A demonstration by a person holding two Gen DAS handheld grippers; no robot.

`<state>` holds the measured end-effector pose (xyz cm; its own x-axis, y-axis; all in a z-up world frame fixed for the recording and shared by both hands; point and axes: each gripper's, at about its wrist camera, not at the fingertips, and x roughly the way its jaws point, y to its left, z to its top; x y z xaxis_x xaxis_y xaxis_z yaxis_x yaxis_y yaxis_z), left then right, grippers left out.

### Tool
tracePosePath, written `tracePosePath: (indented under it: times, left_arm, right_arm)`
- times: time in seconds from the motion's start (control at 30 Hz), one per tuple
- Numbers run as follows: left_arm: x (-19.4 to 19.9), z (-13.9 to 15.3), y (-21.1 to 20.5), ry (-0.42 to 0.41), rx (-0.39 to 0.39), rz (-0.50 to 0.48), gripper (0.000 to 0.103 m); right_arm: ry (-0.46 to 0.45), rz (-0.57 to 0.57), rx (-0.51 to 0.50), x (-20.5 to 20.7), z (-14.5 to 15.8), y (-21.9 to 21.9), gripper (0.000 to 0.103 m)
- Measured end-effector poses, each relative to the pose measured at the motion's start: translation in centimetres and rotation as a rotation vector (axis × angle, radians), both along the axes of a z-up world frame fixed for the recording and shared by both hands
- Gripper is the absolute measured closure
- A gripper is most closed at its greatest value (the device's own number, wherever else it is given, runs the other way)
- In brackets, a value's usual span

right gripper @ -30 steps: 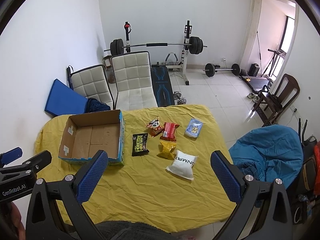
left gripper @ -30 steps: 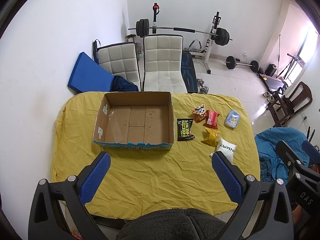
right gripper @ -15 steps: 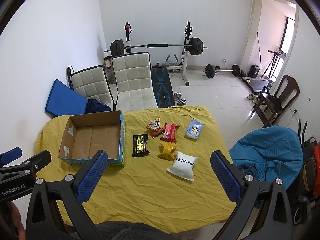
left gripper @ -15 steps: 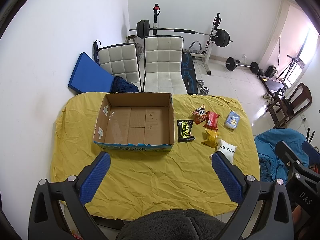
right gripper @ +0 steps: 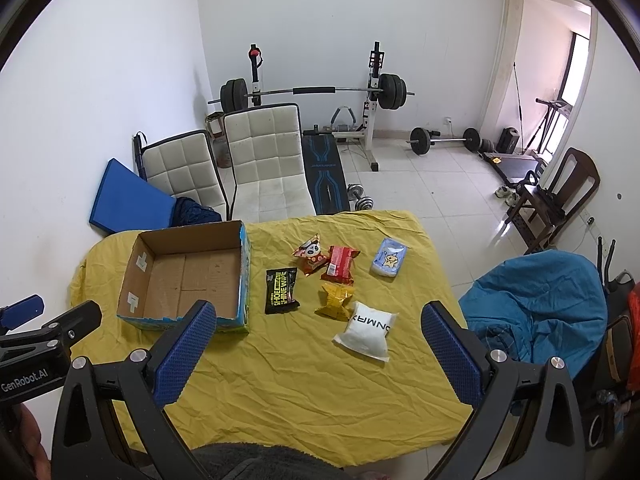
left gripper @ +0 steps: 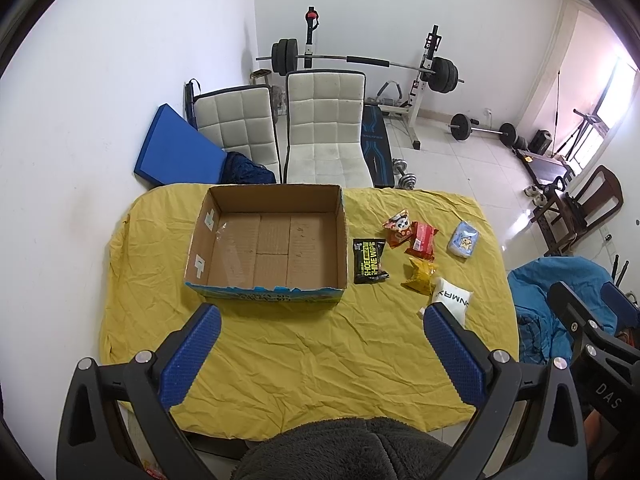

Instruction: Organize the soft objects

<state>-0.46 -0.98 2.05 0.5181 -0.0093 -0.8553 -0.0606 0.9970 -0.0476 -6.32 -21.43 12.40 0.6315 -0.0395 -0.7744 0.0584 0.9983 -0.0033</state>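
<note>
An empty cardboard box (left gripper: 272, 240) (right gripper: 188, 276) sits on the yellow tablecloth (left gripper: 304, 344). To its right lie several soft packets: a black wipes pack (left gripper: 369, 261) (right gripper: 281, 290), a cartoon snack bag (left gripper: 398, 227) (right gripper: 310, 255), a red pack (left gripper: 421, 240) (right gripper: 339, 265), a yellow pack (left gripper: 420, 275) (right gripper: 336, 300), a light blue tissue pack (left gripper: 464, 242) (right gripper: 389, 262) and a white pouch (left gripper: 451, 298) (right gripper: 367, 330). My left gripper (left gripper: 320, 316) hovers open, high above the table's near side. My right gripper (right gripper: 318, 314) is likewise open and holds nothing.
Two white padded chairs (left gripper: 324, 136) and a blue mat (left gripper: 176, 152) stand behind the table. A barbell rack (right gripper: 316, 92) and weights fill the back. A blue beanbag (right gripper: 540, 304) and a wooden chair (right gripper: 556, 196) are to the right. Dark fleece clothing (left gripper: 340, 452) shows at the bottom.
Both views have shifted very slightly. Nothing on the table has moved, and both grippers stay open.
</note>
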Motion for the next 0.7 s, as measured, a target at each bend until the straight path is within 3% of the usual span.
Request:
tracePosePath:
  times: [0.3,0.7]
  left_arm:
    - [0.0,-0.2,-0.2,0.005,0.001,-0.005,0.0]
    - [1.9,-3.8,-2.9,0.062,-0.002,-0.045,0.0]
  right_arm:
    - [0.006,-0.003,0.004,0.1,-0.4,-0.2,0.0]
    - [0.084,-0.076,0.028,1.9,-5.8,-3.8,0.0]
